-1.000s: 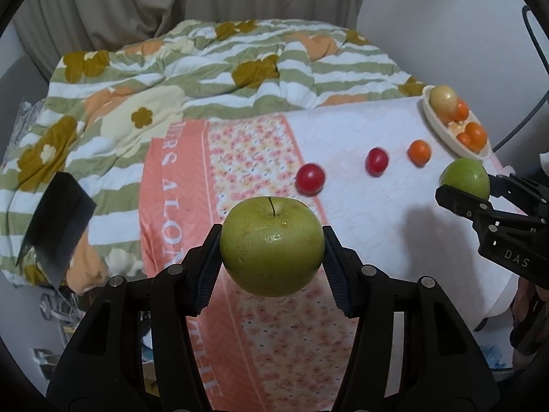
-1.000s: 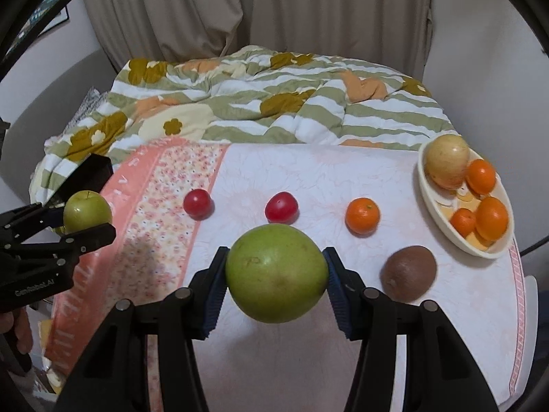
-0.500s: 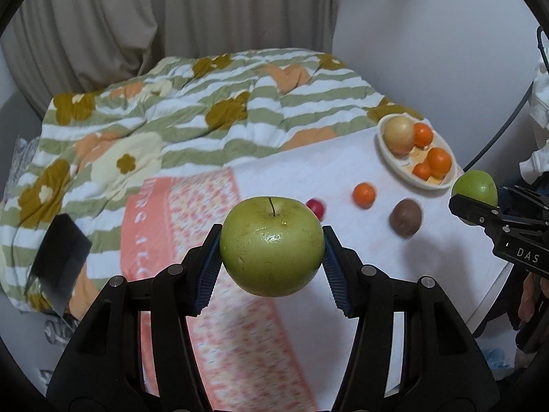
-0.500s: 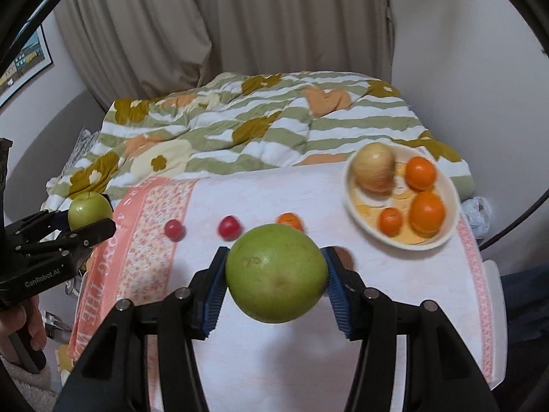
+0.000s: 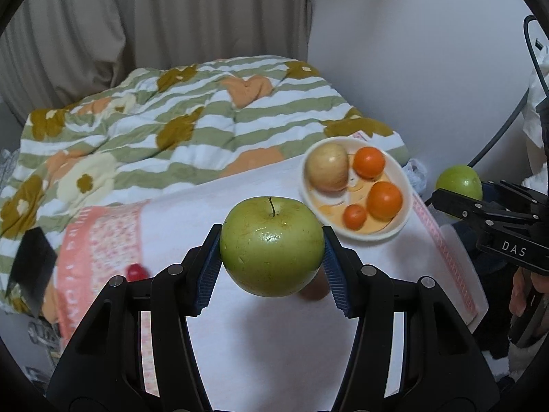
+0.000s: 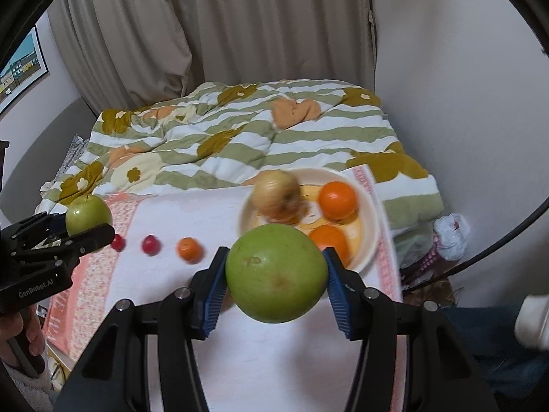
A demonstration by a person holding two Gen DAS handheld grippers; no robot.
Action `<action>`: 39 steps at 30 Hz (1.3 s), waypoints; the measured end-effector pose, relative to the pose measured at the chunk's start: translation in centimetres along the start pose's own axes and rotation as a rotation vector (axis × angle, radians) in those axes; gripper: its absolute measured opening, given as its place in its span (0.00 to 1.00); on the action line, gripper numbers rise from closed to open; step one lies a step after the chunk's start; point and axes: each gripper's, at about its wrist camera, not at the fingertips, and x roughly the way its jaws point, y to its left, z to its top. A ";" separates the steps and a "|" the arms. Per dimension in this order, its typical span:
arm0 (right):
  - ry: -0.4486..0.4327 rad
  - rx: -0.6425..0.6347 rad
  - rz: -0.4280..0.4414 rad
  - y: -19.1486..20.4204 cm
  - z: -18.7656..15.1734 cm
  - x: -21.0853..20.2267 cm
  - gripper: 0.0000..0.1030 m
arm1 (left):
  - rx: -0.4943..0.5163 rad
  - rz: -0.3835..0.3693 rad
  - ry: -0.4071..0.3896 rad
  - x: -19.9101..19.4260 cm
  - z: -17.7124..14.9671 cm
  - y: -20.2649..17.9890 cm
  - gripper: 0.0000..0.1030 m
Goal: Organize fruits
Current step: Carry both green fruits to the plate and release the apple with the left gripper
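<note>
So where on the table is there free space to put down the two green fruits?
The bare white cloth under both grippers, between the loose orange and the near edge. The bowl is crowded: a yellowish apple and three oranges.

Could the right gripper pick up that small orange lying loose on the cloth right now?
Probably not: the right gripper has its jaws clamped on a green fruit, so the small orange waits until that is set down.

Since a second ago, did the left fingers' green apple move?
Yes. The green apple, gripped in the left gripper, has travelled toward the white bowl, which now sits just beyond it.
</note>
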 end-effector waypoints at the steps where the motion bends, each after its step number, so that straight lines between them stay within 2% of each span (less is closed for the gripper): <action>1: 0.002 -0.004 0.003 -1.1 0.3 0.3 0.48 | -0.006 -0.002 0.005 0.7 0.4 -0.9 0.61; 7: 0.034 -0.017 0.026 -5.7 1.4 1.9 0.48 | -0.037 0.003 0.023 3.7 1.9 -4.4 0.61; 16: 0.055 -0.023 0.033 -9.5 2.5 4.8 0.48 | -0.041 -0.012 0.098 9.6 3.2 -6.9 0.61; 25: 0.084 0.041 0.015 -11.1 2.6 8.1 0.48 | -0.001 -0.032 0.197 15.4 3.0 -7.1 0.61; 34: 0.096 0.060 0.011 -11.4 2.5 9.1 0.48 | 0.013 -0.042 0.218 16.5 3.4 -7.0 0.63; 36: 0.092 0.064 0.008 -11.4 2.6 9.1 0.48 | 0.023 -0.033 0.211 16.2 3.7 -7.1 0.75; 37: 0.089 0.067 0.006 -11.4 2.6 9.1 0.48 | 0.027 -0.025 0.205 16.0 3.8 -7.1 0.95; 38: 0.086 0.068 0.005 -11.5 2.8 8.9 0.48 | 0.028 -0.017 0.196 15.8 3.9 -7.1 1.00; 39: 0.083 0.070 0.004 -11.5 2.8 8.8 0.48 | 0.027 -0.011 0.176 15.3 4.1 -7.0 1.00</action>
